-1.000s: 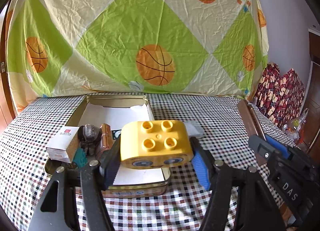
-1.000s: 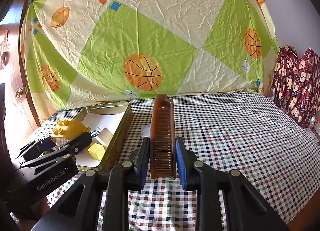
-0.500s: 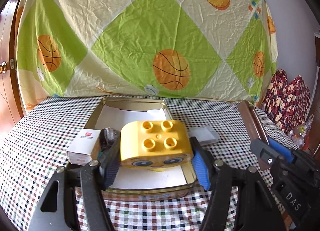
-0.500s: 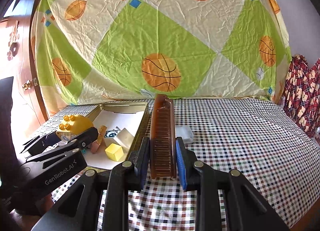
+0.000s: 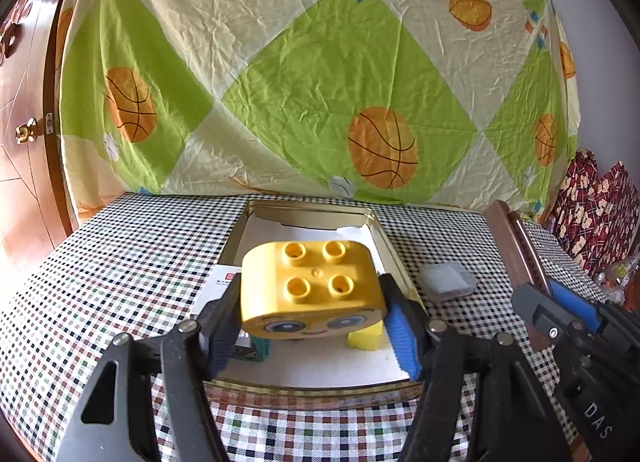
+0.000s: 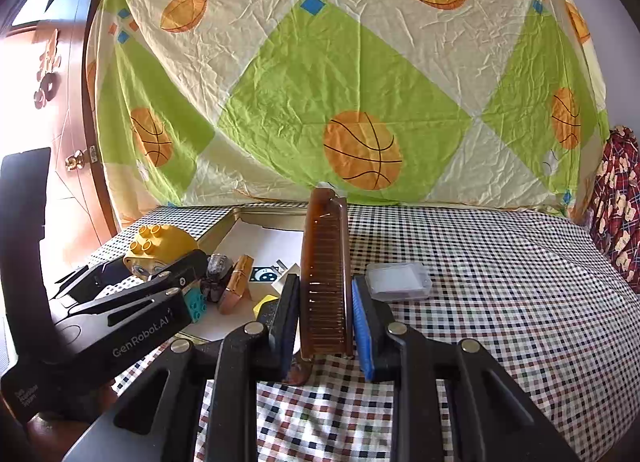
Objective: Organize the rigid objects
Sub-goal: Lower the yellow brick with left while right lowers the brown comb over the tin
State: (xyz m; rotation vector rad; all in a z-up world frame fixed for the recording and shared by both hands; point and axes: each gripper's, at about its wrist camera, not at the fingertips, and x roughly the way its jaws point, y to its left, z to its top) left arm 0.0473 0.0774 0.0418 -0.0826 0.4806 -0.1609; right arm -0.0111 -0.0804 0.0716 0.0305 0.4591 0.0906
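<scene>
Now left gripper (image 5: pixel 310 326) clamped on yellow block (image 5: pixel 312 290), block held above the tin's (image 5: pixel 308 388) near end, tin directly ahead and below; right gripper (image 6: pixel 325 318) clamped on comb (image 6: pixel 326 274), long axis pointing forward, tin to its left; left hand nearer.

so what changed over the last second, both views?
Left tongs carried the yellow face brick leftward along the metal tin; the white box and dark items that showed at its left are now mostly hidden behind it. Grips unchanged: right tongs clamp the brown comb. Clear case untouched.
</scene>
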